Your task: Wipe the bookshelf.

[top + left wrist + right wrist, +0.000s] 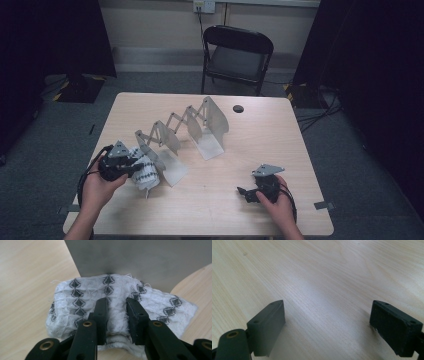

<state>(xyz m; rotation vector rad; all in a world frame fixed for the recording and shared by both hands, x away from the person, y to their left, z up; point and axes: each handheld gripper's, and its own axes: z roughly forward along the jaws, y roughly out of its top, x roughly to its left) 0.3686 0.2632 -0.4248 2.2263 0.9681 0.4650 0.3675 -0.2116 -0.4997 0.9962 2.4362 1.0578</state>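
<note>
On the wooden table (260, 145), an expanding metal rack (185, 131) is stretched from the near left toward the far middle. A folded white cloth with a dark diamond pattern (82, 297) is pinched by the left gripper (117, 312) against the rack's nearest divider. Insertion into a slot is judged to be next, calling for lifting. The right gripper (327, 322) is held wide and empty at the near right.

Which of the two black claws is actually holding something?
The left gripper: its jaws pinch a fold of the white patterned cloth. The right gripper stands wide open over bare table.
</note>
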